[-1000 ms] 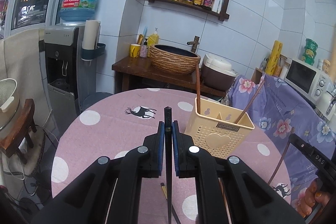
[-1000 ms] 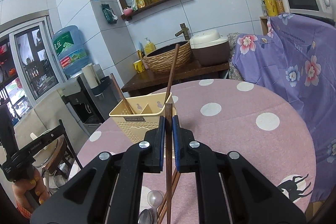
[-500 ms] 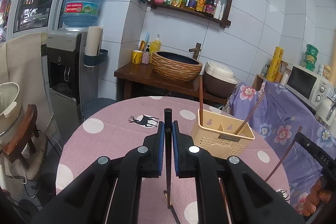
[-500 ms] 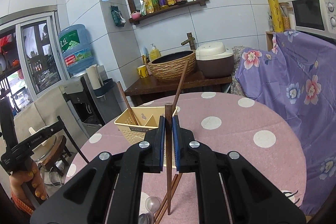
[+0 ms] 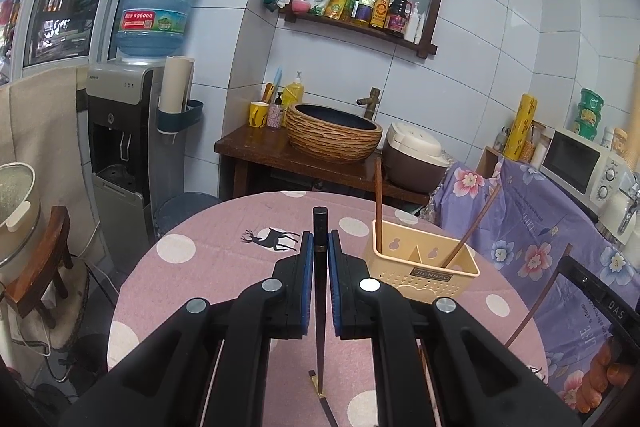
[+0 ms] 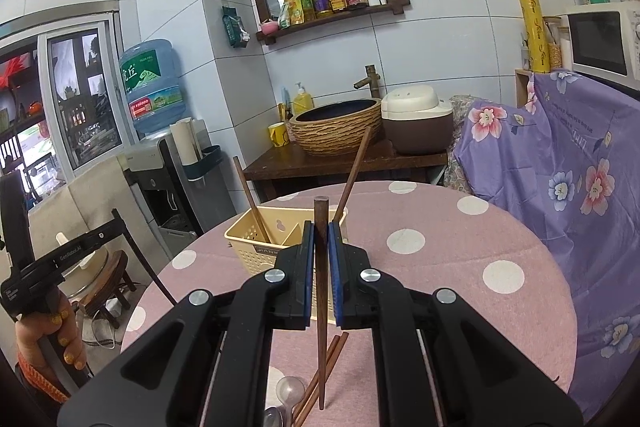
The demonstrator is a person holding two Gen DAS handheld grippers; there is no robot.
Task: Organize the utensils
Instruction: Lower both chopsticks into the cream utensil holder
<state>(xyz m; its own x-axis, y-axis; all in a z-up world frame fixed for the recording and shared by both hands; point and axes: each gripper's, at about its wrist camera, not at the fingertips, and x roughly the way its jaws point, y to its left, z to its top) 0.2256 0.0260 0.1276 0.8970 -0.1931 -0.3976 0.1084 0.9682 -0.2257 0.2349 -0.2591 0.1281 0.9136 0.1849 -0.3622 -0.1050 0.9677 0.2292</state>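
- The left tongs [image 5: 318, 247] are clenched on a dark, near-black lacquered chopstick [image 5: 320, 307]. It stands close to upright, its square butt above the blue pads [image 5: 307, 279] and its thin tip hanging low over the table.
- The right tongs [image 6: 318, 251] are clenched on a brown wooden chopstick [image 6: 320, 307], also near upright, its round butt above the pads and its taper pointing down.
- The cream-yellow perforated plastic utensil basket [image 5: 424, 267] stands on the round pink table with white polka dots [image 5: 224, 239], far and to the right of the left tongs. It is divided into compartments; two brown chopsticks [image 5: 378, 199] already lean in it, one at each end.
- More brown chopsticks [image 6: 328, 367] and a metal spoon [image 6: 290, 389] lie loose on the near part of the table, below the right tongs.
- Handling judgement: each chopstick is light, stiff and slender. The lacquered one is probably slick and may slide or pivot between flat pads; the bare wood likely grips better.
- Recommended hold: on the thick upper third, as at present, so that the taper enters the basket first.
- Risk: the light basket could tip or shift if a stick strikes its rim or a leaning stick.
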